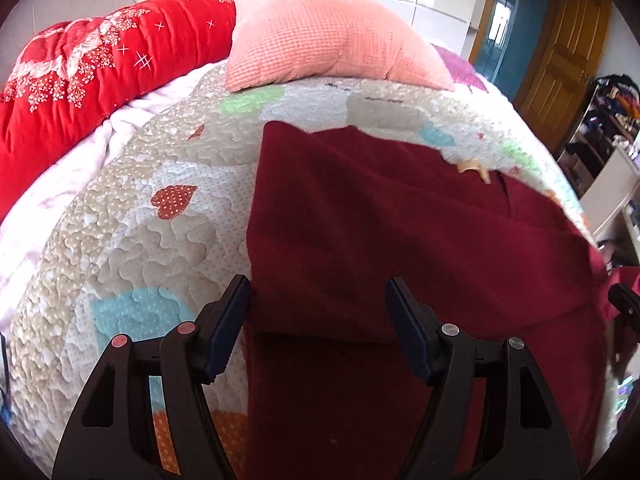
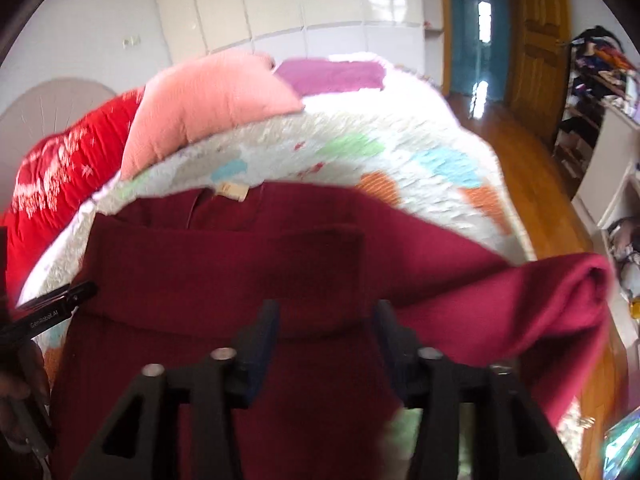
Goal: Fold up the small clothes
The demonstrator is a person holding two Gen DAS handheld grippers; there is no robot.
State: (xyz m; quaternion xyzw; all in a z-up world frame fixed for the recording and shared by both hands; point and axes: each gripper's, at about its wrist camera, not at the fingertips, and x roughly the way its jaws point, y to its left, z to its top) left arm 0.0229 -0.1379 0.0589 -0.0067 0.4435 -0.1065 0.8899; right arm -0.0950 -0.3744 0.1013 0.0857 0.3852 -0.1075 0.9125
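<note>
Reading "GenRobot.AI" on left gripper [image 2: 56,300] beside maroon garment [image 1: 400,220]; tan tag [image 2: 231,191] illegible; left gripper, right gripper [image 2: 326,316] both spread wide, grasping nothing.

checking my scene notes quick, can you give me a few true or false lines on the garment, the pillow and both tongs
1. The dark red garment lies on a patchwork quilt. True.
2. The left tongs are clamped shut on the garment. False: their jaws stand wide apart, open.
3. A pink pillow sits beyond the garment. True.
4. The right tongs are shut. False: their jaws are apart, over the garment.
5. The blanket beside the pillow is blue. False: it is red with flowers.
</note>
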